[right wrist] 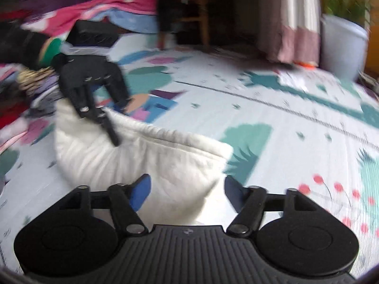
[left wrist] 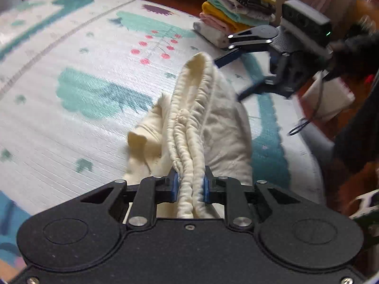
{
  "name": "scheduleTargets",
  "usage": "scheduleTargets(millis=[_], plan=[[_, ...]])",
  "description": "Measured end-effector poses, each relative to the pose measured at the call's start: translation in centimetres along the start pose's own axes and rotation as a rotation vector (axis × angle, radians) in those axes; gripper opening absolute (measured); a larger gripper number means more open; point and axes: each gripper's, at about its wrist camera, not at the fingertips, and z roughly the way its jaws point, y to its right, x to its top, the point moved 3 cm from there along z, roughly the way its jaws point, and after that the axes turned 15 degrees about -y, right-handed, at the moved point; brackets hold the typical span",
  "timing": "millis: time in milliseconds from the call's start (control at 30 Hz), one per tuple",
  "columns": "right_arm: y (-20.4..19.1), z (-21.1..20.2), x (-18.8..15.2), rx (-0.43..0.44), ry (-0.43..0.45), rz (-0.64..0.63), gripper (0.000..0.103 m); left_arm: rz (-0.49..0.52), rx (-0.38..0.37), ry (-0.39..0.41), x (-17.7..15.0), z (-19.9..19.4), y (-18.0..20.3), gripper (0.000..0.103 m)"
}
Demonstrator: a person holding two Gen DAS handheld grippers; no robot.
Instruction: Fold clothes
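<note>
Cream garment (left wrist: 208, 123) pinched in left gripper (left wrist: 190, 184); right gripper (right wrist: 187, 189) agape.

Patterned play mat (left wrist: 71, 123), white planter (right wrist: 343, 47), wooden chair (right wrist: 201, 21)

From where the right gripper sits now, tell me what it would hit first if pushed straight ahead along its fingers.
Most likely the cream garment: its bunched edge lies directly ahead between the open fingers of the right gripper, apparently untouched by them. Beyond it is only the play mat. The picture is blurred, so depth is uncertain.

Patterned play mat (right wrist: 272, 123) on wooden floor, curtain (right wrist: 298, 19), wooden chair (right wrist: 196, 11), white planter (right wrist: 341, 47)
</note>
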Motion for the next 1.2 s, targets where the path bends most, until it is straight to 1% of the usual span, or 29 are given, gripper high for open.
scheduleTargets(millis=[67,100,133,167,200,233,267,300,333,367,400,467,533,600,633,667,700,733,767,800,900,933,1000,1033,1100,1133,1167,1200], plan=[[-0.4,0.3,0.2,-0.136,0.028,-0.018,0.060,-0.008,-0.075,-0.005,-0.2,-0.1,-1.5,0.019],[-1.3,0.2,0.4,-0.165,0.066,-0.070,0.060,-0.011,-0.100,-0.006,-0.3,-0.1,-2.3,0.019],[-2.5,0.2,0.6,-0.141,0.096,-0.134,0.060,-0.012,-0.121,-0.013,-0.2,0.0,-2.7,0.019],[-3.9,0.7,1.0,-0.098,0.104,-0.198,0.060,-0.012,-0.142,-0.023,-0.2,0.1,-3.0,0.020],[-5.2,1.8,1.3,-0.053,0.081,-0.250,0.058,-0.010,-0.126,-0.033,0.1,0.3,-3.2,0.023],[-6.3,3.3,1.7,-0.012,0.041,-0.279,0.058,-0.005,-0.093,-0.042,0.6,0.5,-3.5,0.032],[-7.1,4.8,2.0,0.019,-0.002,-0.297,0.058,-0.013,-0.033,-0.039,1.0,0.1,-3.7,0.039],[-7.4,6.4,2.2,0.028,-0.039,-0.281,0.058,-0.026,0.039,-0.029,1.3,-0.6,-3.9,0.044],[-7.0,7.4,2.4,0.035,-0.052,-0.239,0.058,-0.039,0.111,-0.019,1.7,-1.3,-4.2,0.040],[-6.6,8.2,2.5,0.046,-0.061,-0.195,0.059,-0.051,0.204,0.018,1.8,-2.9,-3.9,0.038],[-6.0,8.4,2.5,0.059,-0.060,-0.157,0.060,-0.070,0.277,0.068,1.5,-5.0,-3.3,0.037],[-5.1,8.2,2.3,0.060,-0.053,-0.111,0.060,-0.020,0.323,0.158,0.0,-8.6,0.2,0.037],[-4.4,8.0,2.0,0.056,-0.046,-0.077,0.060,0.046,0.320,0.173,-2.2,-9.8,4.8,0.037],[-4.2,8.1,2.0,0.050,-0.041,-0.049,0.061,0.104,0.325,0.130,-4.8,-8.1,8.8,0.039],[-4.2,8.1,1.9,0.047,-0.037,-0.042,0.061,0.106,0.344,0.095,-6.1,-6.5,10.0,0.040],[-4.3,8.2,1.8,0.044,-0.033,-0.036,0.061,0.078,0.379,0.067,-7.5,-4.6,10.5,0.039],[-4.5,8.1,1.6,0.041,-0.028,-0.030,0.061,0.027,0.422,0.065,-8.7,-3.0,10.6,0.039],[-4.9,7.7,1.5,0.031,-0.020,-0.029,0.061,-0.038,0.455,0.085,-9.8,-1.9,10.3,0.039],[-5.2,7.2,1.3,0.012,-0.004,-0.030,0.061,-0.093,0.477,0.122,-10.8,-1.0,10.0,0.039],[-5.3,6.8,1.2,-0.006,0.011,-0.031,0.063,-0.129,0.509,0.165,-11.5,-0.3,9.8,0.039],[-5.0,6.2,0.7,-0.054,0.050,-0.030,0.064,-0.194,0.577,0.257,-11.7,1.4,8.7,0.041],[-4.7,6.4,0.6,-0.059,0.046,-0.014,0.064,-0.238,0.562,0.283,-11.6,1.4,7.9,0.041],[-2.9,8.8,0.7,-0.003,-0.034,0.081,0.065,-0.344,0.499,0.332,-11.3,0.9,6.1,0.040],[-2.1,9.6,0.7,0.023,-0.042,0.106,0.065,-0.375,0.474,0.338,-11.3,0.8,5.2,0.040],[-1.1,10.2,0.7,0.057,-0.035,0.112,0.065,-0.381,0.440,0.335,-11.3,0.4,4.7,0.039],[-1.1,10.1,0.9,0.051,-0.036,0.110,0.065,-0.381,0.425,0.333,-11.3,0.3,4.5,0.039],[-1.2,9.8,0.9,0.043,-0.032,0.108,0.065,-0.369,0.431,0.316,-11.1,0.1,4.7,0.039],[-1.5,9.2,0.9,0.034,-0.008,0.111,0.064,-0.357,0.457,0.315,-10.9,-0.3,5.3,0.038]])
